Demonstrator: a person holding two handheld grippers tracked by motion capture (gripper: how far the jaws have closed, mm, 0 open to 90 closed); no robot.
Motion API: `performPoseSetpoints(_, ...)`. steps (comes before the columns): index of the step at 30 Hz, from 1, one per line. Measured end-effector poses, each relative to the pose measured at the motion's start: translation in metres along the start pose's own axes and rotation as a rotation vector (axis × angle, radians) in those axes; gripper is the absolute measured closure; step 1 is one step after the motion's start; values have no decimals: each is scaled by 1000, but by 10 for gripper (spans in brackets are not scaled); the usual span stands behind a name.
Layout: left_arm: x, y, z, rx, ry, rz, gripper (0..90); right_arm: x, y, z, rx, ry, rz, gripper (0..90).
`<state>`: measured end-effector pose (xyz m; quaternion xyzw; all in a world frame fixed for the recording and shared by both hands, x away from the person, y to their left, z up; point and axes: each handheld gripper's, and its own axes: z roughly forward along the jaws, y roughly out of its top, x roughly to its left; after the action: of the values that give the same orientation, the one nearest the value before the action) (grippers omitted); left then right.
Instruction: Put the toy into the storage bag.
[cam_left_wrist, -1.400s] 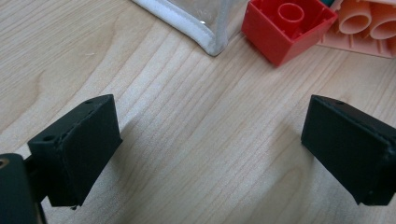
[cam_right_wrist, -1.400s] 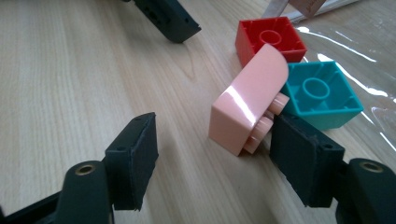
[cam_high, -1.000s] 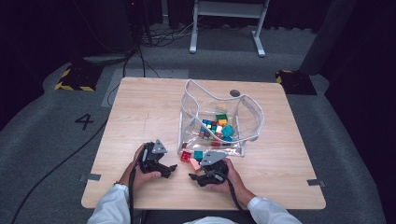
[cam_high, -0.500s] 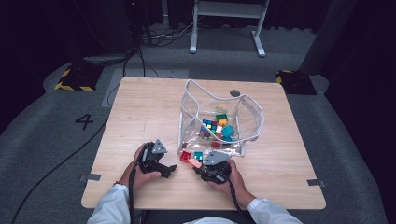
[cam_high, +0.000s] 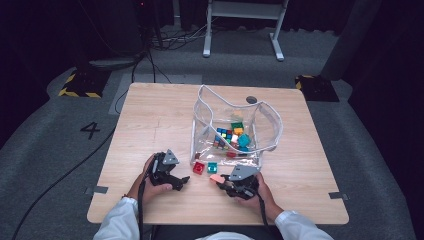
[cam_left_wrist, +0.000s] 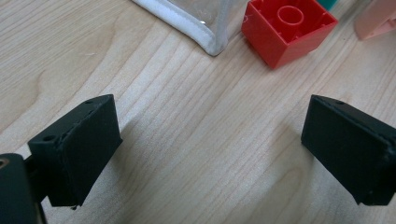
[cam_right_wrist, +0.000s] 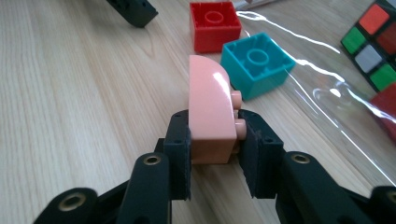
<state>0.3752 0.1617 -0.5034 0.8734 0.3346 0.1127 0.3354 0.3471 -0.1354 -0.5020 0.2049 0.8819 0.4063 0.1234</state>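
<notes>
Just ahead of the right gripper (cam_right_wrist: 212, 140) sit a teal block (cam_right_wrist: 257, 63) and, a little farther and to its left, a red block (cam_right_wrist: 215, 25), both studs-down with their hollow undersides facing up; the teal one is nearest the held piece, the red one beyond it, the two close together but whether they touch cannot be told. To the right of these runs the clear wall of a transparent bag (cam_high: 260, 112), and behind that plastic lie a colour-tiled puzzle cube (cam_right_wrist: 373, 42) and other small toys. A black jaw of the left gripper (cam_high: 172, 181) pokes in at the far left of the right gripper view, well apart from the blocks. The pink block (cam_right_wrist: 210, 105) lies on the wooden table (cam_high: 150, 125) directly between the right gripper's jaws, its long axis running straight away from the gripper toward the teal block; its rounded end points away, its smooth face is turned to the left jaw and its studs to the right jaw. The right gripper's jaws have just been closing and now pinch the pink block at its near end, pads pressed on both sides. The left gripper rests over bare wood with its jaws spread wide and nothing between them, the red block ahead and to its right beside the bag's white-edged corner.
</notes>
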Motion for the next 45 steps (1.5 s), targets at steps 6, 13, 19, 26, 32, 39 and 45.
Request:
performPoseSetpoints(6, 0, 0, 0, 0, 0, 0, 46, -8, -7, -15, 21, 11, 31, 666)
performPoseSetpoints(13, 0, 0, 0, -1, 0, 1, 46, -19, -15, -35, -5, 15, -26, 667)
performPoseSetpoints(19, 0, 0, 0, 0, 0, 0, 46, -30, -28, -57, -7, 1, -7, 666)
performPoseSetpoints(26, 0, 0, 0, 1, 1, 0, 46, -51, -45, -83, -20, -38, 20, 667)
performPoseSetpoints(32, 0, 0, 0, 0, 0, 0, 46, -67, -57, -102, -27, -81, 50, 667)
performPoseSetpoints(39, 0, 0, 0, 1, 1, 0, 46, -81, -65, -121, -42, -117, 87, 667)
performPoseSetpoints(45, 0, 0, 0, -1, 0, 0, 46, -92, -68, -133, -60, -145, 105, 667)
